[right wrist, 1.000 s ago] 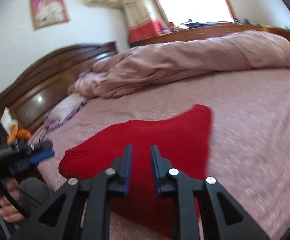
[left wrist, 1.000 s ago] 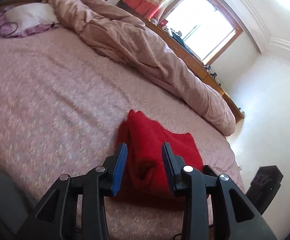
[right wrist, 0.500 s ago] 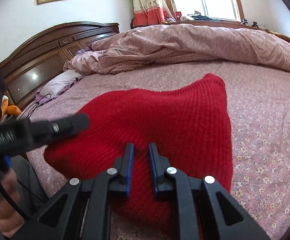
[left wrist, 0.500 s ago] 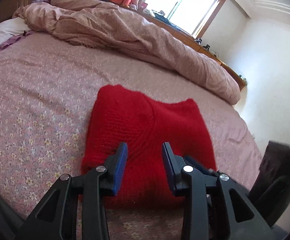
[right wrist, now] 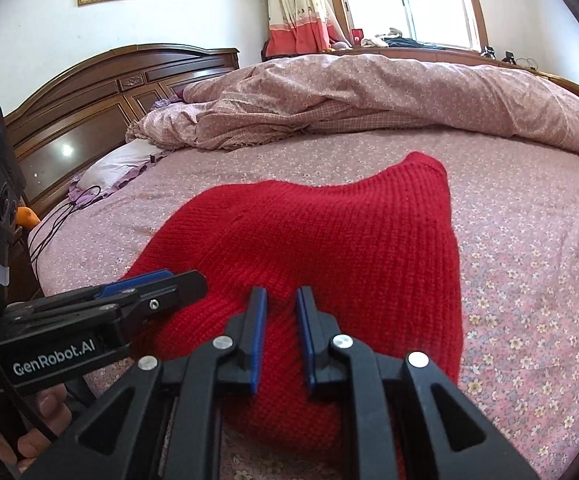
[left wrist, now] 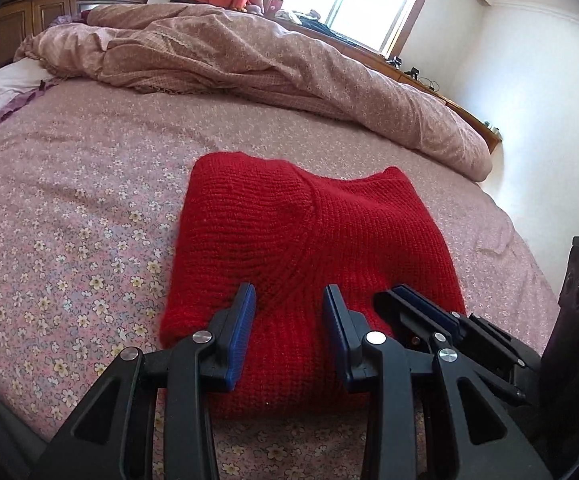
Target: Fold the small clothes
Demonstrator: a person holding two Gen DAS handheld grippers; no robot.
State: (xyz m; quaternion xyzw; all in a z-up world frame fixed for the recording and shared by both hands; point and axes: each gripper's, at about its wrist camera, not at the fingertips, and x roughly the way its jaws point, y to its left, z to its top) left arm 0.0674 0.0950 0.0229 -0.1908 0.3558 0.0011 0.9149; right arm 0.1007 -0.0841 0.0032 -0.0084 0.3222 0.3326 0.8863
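Observation:
A red knitted sweater (left wrist: 309, 248) lies folded into a compact block on the floral pink bed sheet (left wrist: 69, 200); it also shows in the right wrist view (right wrist: 329, 248). My left gripper (left wrist: 289, 300) is open and empty, its blue pads over the sweater's near edge. My right gripper (right wrist: 281, 300) hovers over the sweater's near edge with a narrow gap between its pads and holds nothing. The right gripper shows at the lower right of the left wrist view (left wrist: 417, 308). The left gripper shows at the left of the right wrist view (right wrist: 149, 284).
A rumpled pink duvet (left wrist: 269, 60) lies across the far side of the bed. A pillow (right wrist: 117, 164) and dark cables (right wrist: 61, 216) lie by the wooden headboard (right wrist: 109, 84). The bed's right edge drops off near the white wall (left wrist: 529, 120).
Both grippers have come closer and lower over the sweater, which now fills more of both views. The right gripper's pads stand slightly wider apart than before.

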